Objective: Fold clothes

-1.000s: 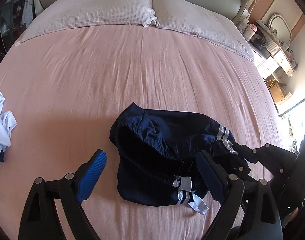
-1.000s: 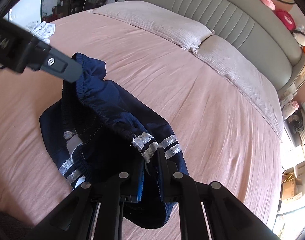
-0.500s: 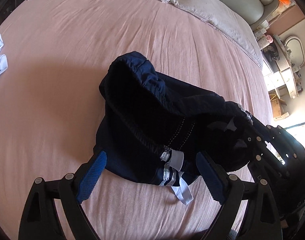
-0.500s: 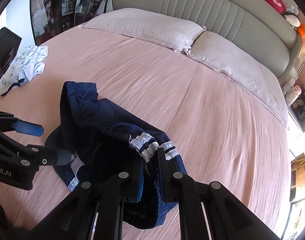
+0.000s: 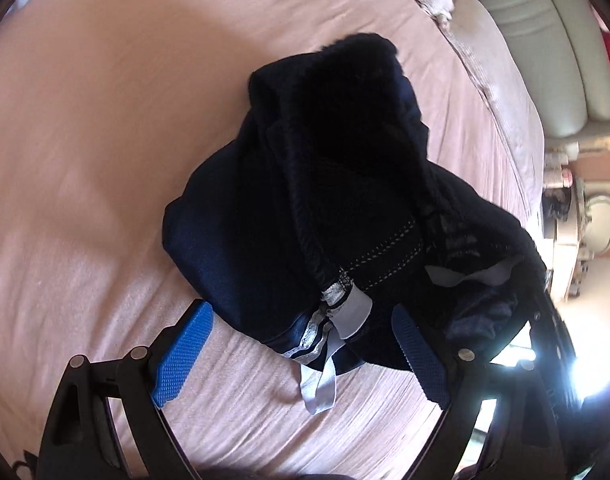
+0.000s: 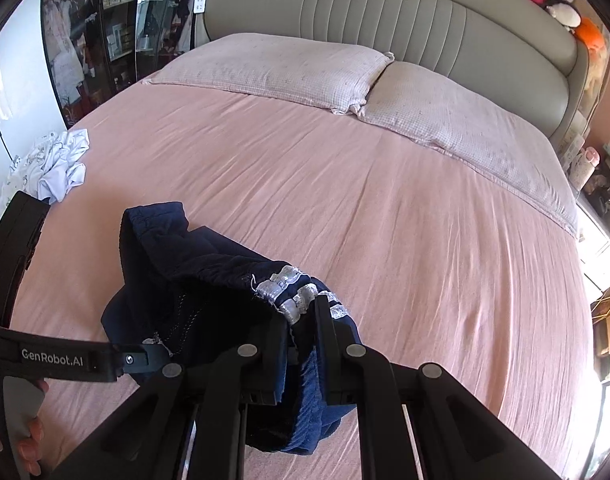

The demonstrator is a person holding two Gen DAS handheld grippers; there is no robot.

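Observation:
Navy shorts (image 5: 325, 184) with silver-white side stripes lie bunched on the pink bed sheet (image 5: 85, 160). My left gripper (image 5: 301, 356) is open, its blue pads on either side of the shorts' near striped edge and white ribbon tag. My right gripper (image 6: 301, 320) is shut on the shorts (image 6: 209, 292) at the striped waistband, lifting that part off the sheet. The left gripper's arm (image 6: 65, 360) shows at the left of the right wrist view.
Two pale pillows (image 6: 289, 68) and a grey padded headboard (image 6: 385, 4) are at the far end. A crumpled white garment (image 6: 53, 164) lies at the bed's left edge. A dresser with clutter (image 5: 577, 216) stands to the right.
My left gripper moved closer over the shorts and tilted down; the shorts now fill its view. My right gripper kept its hold and lifted the waistband a little.

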